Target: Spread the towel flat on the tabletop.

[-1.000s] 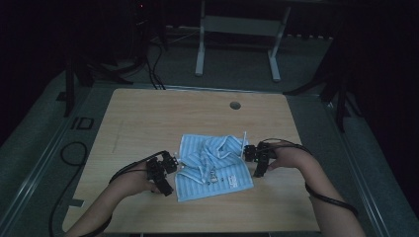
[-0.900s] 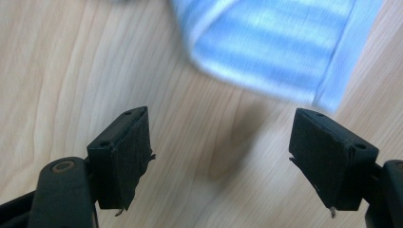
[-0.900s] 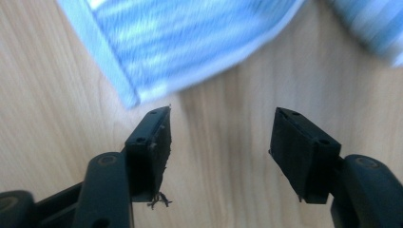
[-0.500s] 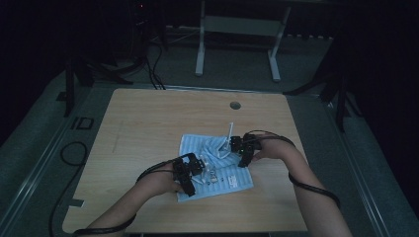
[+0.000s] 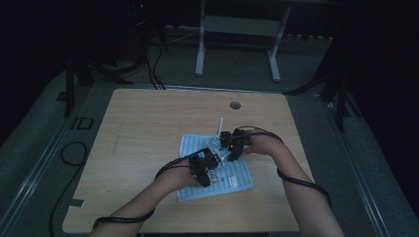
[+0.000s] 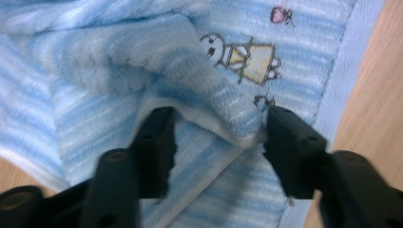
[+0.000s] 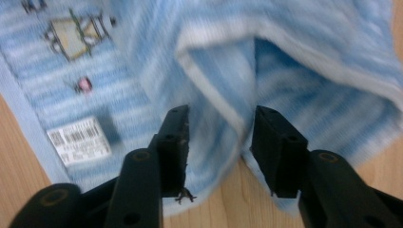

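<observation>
A light blue striped towel [image 5: 237,178] with small cartoon prints lies rumpled on the wooden table [image 5: 148,128]. My left gripper [image 5: 212,172] rests on its middle and my right gripper [image 5: 225,152] on its far part, the two close together. In the left gripper view the left gripper [image 6: 218,123] has been closing its jaws. They straddle a raised folded corner of the towel [image 6: 95,61] without squeezing it. In the right gripper view the right gripper [image 7: 221,118] has also been closing. A white-hemmed fold of the towel [image 7: 309,42] stands loose between its jaws.
A white barcode label [image 7: 78,140] sits near the towel's border. A round cable hole [image 5: 235,105] is at the table's far side. Bare wood surrounds the towel. Beyond the table stand the legs of a white frame [image 5: 200,49], with cables on the dark floor.
Both hands have come inward from the towel's left and right edges toward its middle, and the towel has bunched up between them. The two grippers now sit close together.
</observation>
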Tool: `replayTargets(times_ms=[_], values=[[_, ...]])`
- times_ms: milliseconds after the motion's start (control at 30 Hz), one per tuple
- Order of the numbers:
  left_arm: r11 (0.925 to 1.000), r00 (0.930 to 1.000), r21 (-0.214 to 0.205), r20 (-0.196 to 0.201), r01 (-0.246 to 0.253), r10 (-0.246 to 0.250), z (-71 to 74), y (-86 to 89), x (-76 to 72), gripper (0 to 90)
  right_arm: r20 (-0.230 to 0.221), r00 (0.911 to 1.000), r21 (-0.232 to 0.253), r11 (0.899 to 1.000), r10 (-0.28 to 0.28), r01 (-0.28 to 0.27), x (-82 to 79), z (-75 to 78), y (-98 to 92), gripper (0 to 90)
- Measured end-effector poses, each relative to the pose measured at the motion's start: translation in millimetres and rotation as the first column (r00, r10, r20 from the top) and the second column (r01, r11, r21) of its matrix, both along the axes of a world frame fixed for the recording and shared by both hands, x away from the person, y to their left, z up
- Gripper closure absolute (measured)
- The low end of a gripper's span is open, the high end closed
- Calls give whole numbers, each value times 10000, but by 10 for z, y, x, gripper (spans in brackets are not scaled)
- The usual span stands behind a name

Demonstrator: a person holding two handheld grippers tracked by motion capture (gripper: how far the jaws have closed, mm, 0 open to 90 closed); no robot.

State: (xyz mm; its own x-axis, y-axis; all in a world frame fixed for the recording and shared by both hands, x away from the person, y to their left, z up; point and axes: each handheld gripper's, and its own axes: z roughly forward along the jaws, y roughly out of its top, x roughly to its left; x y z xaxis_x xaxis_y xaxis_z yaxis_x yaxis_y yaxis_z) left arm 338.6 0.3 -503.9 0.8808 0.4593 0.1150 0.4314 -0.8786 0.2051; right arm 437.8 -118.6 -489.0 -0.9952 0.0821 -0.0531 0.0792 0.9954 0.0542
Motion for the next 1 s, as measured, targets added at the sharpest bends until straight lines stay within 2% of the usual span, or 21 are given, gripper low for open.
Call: replayTargets(times_ms=[67,100,133,167,200,233,267,300,333,567,667,700,767,833,867,933,967,1000], values=[[10000,10000,0,0,0,0,0,0,0,487,-27,10000,-43,10000,19,-19,7,-14,18,577],[9999,9997,19,-167,170,-170,-47,-34,68,487,-27,10000,-43,10000,19,-19,7,-14,18,587],[10000,9998,24,-210,22,-22,-61,-42,78,565,51,10000,-295,9996,41,-40,7,-50,65,657],[10000,9995,-44,-300,-87,86,-67,-40,87,607,102,9999,-385,9992,104,-100,8,-57,77,693],[9999,9998,22,-106,156,-156,-60,-26,115,656,164,9998,-455,9989,-60,67,14,-55,78,736],[9996,9995,-53,-141,291,-292,-59,-10,130,718,144,9998,-426,9990,-115,121,25,-50,71,777],[9999,9997,-42,213,-140,141,-35,6,106,777,116,9998,-401,9990,-190,195,22,-37,63,793],[9996,9998,-232,105,-179,182,-18,29,99,806,133,9998,-324,9994,-140,144,18,-22,49,809],[9998,9996,-161,283,80,-75,10,58,108,837,190,9997,-299,9994,-150,156,14,1,32,840],[9967,9958,-658,743,-481,530,202,331,98,859,645,9977,33,9998,-194,192,-56,190,-136,853],[9954,9933,-693,900,-658,719,257,429,103,859,629,9977,236,9995,-234,219,-101,244,-193,853],[9939,9893,-661,1107,-878,947,325,560,120,859,707,9974,218,9997,-155,140,-173,287,-270,853],[9918,9854,-675,1244,-1088,1165,370,648,134,859,787,9968,169,9998,-111,98,-223,306,-317,853],[9880,9778,-729,1505,-1359,1456,432,757,145,859,864,9962,115,9999,-53,43,-285,327,-373,853],[9880,9778,-729,1505,-1359,1456,432,757,145,859,864,9962,115,9999,-53,43,-285,327,-373,853],[9831,9698,-781,1679,-1658,1769,486,880,144,859,919,9958,69,10000,-55,49,-361,362,-461,859],[9839,9715,-704,1610,-1645,1739,488,908,145,859,982,9952,85,10000,-56,48,-395,380,-510,859],[9811,9672,-795,1708,-1764,1878,490,956,140,859,927,9956,96,9999,-122,113,-411,390,-543,859]])
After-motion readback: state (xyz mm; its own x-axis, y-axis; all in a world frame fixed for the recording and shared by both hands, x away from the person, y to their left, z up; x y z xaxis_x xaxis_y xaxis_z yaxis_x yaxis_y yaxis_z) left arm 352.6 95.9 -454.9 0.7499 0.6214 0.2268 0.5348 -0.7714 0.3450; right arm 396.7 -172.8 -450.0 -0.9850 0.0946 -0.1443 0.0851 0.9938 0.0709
